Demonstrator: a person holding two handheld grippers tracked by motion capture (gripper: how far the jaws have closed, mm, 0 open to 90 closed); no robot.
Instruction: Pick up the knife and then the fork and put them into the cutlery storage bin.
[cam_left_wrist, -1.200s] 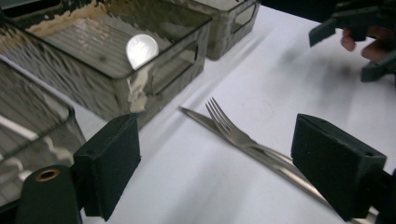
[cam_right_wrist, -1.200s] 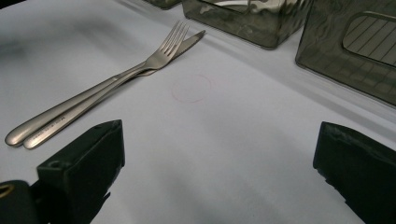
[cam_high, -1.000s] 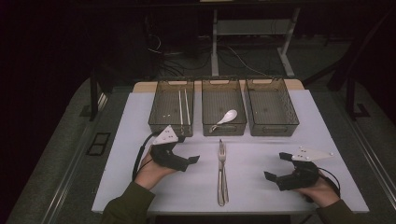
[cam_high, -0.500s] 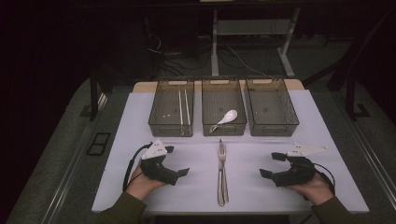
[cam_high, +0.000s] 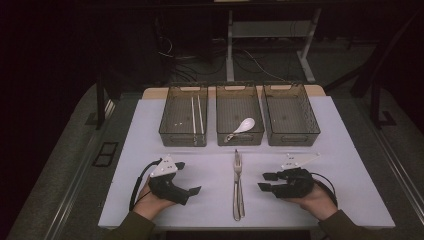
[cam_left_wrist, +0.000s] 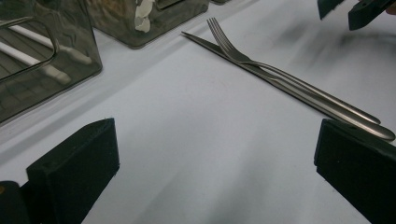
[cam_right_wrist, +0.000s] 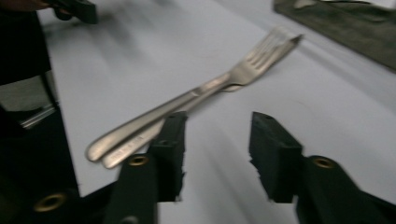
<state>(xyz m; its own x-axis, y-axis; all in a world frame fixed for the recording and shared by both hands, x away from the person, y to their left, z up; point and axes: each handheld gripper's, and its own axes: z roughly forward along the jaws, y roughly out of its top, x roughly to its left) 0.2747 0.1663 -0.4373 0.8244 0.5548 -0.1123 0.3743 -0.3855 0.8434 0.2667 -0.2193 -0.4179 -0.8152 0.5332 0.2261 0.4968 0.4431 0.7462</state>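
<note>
A steel fork (cam_high: 238, 172) lies on top of a knife (cam_high: 235, 202) at the middle of the white table, tines pointing away from me. My left gripper (cam_high: 187, 178) rests to their left, jaws wide open and empty. In the left gripper view (cam_left_wrist: 215, 158) the fork (cam_left_wrist: 280, 77) and knife (cam_left_wrist: 219, 46) lie ahead, beyond the right jaw. My right gripper (cam_high: 265, 181) sits just right of the handles, open and holding nothing. In the right gripper view (cam_right_wrist: 219, 149) the fork (cam_right_wrist: 210, 91) runs past the left jaw.
Three smoky plastic bins stand in a row at the back. The left bin (cam_high: 170, 125) holds white chopsticks (cam_high: 196, 120), the middle bin (cam_high: 222, 120) a white spoon (cam_high: 243, 126), and the right bin (cam_high: 312, 122) holds nothing I can see. The near table edge (cam_high: 250, 225) is close to both hands.
My left gripper has drawn back toward the near edge and a little left. My right gripper has slid left, closer to the fork and knife handles.
</note>
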